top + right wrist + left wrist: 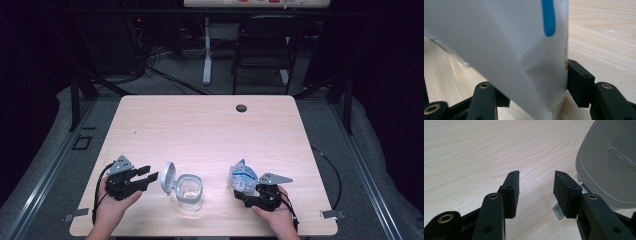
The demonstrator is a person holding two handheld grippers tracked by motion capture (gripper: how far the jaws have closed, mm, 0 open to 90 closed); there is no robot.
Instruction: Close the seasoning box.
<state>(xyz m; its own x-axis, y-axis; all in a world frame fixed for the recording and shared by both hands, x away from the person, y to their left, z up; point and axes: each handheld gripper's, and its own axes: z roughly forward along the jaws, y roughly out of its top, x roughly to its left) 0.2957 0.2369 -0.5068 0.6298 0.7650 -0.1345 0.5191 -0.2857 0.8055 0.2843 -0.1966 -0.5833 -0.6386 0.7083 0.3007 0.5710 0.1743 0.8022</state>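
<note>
A clear plastic container (pixel 190 193) stands near the table's front edge, its grey hinged lid (pixel 167 178) flipped open to the left. My left gripper (pixel 150 175) lies just left of that lid, open with nothing between its jaws (pixel 536 176). The lid's grey back (pixel 609 162) fills the right of the left gripper view, close beside the right pad (pixel 564 192). To the right of the container, my right gripper (pixel 246 192) is shut on a white pouch with blue print (pixel 243 178). The pouch (pixel 511 37) stands upright between the jaws, and the right pad (pixel 576 82) presses on its edge.
The pale wooden table (pixel 210 130) stretches away behind both grippers, with a dark cable hole (pixel 241 108) near its far edge. Beyond it stand a black chair (pixel 265 45) and a white desk leg (pixel 206 55). Cables trail off both front corners.
</note>
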